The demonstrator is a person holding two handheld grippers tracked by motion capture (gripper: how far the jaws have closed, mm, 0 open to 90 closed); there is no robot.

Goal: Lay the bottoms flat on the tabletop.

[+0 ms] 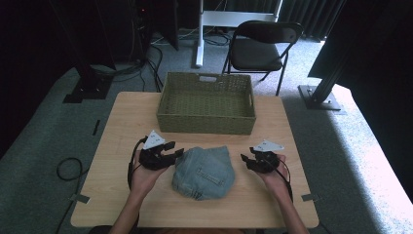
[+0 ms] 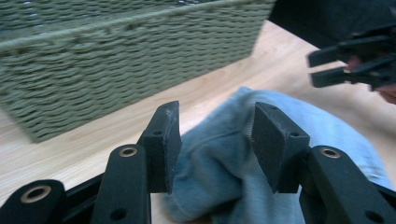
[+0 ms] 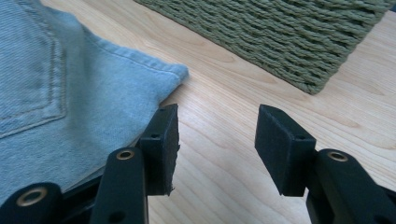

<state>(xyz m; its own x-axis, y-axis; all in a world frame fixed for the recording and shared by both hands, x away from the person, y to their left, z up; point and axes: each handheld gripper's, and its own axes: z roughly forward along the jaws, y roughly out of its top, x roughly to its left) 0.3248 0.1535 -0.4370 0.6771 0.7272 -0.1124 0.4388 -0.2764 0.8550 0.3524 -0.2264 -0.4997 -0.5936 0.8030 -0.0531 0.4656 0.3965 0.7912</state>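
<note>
The folded jeans (image 1: 203, 172) lie on the table (image 1: 117, 126) at lower centre of the high view, below the woven basket (image 1: 206, 120). The left gripper (image 1: 171, 155) hovers at their left edge and the right gripper (image 1: 247, 160) stands just right of them, both with fingers (image 2: 164, 140) apart, gripping nothing.

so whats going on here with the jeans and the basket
A person at a wooden table holds a two-jaw gripper in each hand. A folded pair of light blue jeans lies in front of an empty woven green basket. The left gripper sits at the jeans' left edge, its open fingers framing the denim without pinching it. The right gripper is open beside the right edge, over bare wood. Nothing is lifted yet; it looks like the jeans are about to be picked up.
</note>
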